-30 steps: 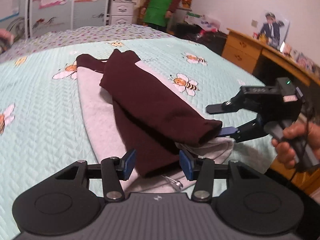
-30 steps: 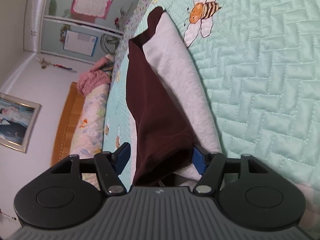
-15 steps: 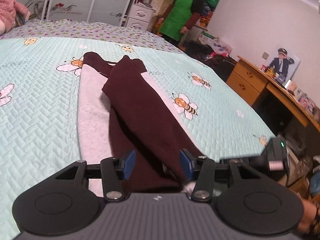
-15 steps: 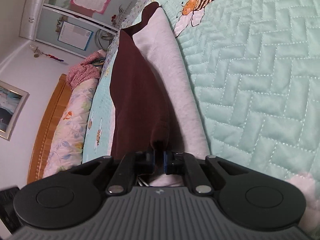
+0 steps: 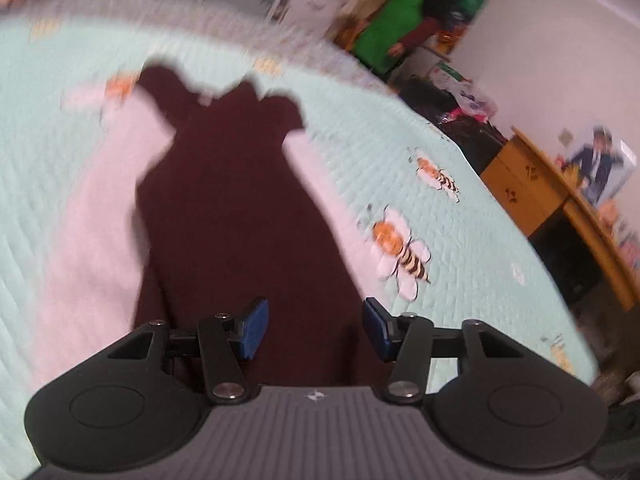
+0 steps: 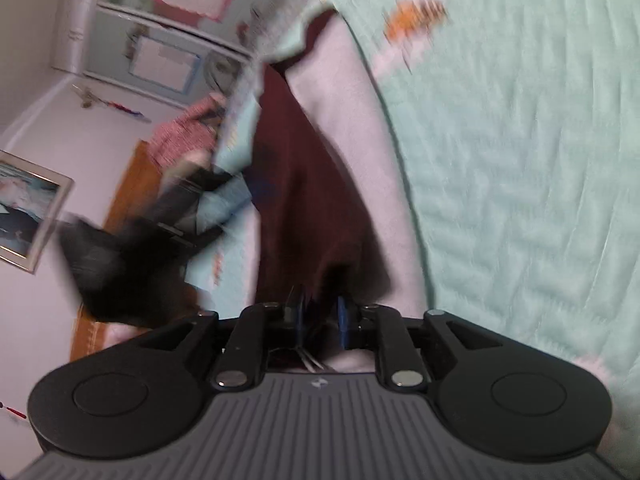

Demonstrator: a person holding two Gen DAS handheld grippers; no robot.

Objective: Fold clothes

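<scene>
Garment [image 5: 224, 208] on bed [image 5: 460, 240], lengthwise away from both cameras: pale grey body, dark maroon sleeves laid over middle, maroon collar at far end. Both views motion-blurred; fine detail not readable.

Left gripper [image 5: 314, 326]: jaws wide, blue pads straddling near end of maroon sleeve, nothing clamped; contact with cloth not determinable.

Right gripper [image 6: 320, 320]: jaws drawn nearly together, pinching near edge of garment [image 6: 320, 200], maroon cloth between pads, grey just beside. Thin cords or strings hanging below the pinch.

Handling, judged: soft, limp knit, light; will sag and drape when lifted, layers likely to slide apart. Sleeves loose on top, apt to slip off if tilted. Best hold: hem corners, both layers pinched together, each side taken level.
</scene>
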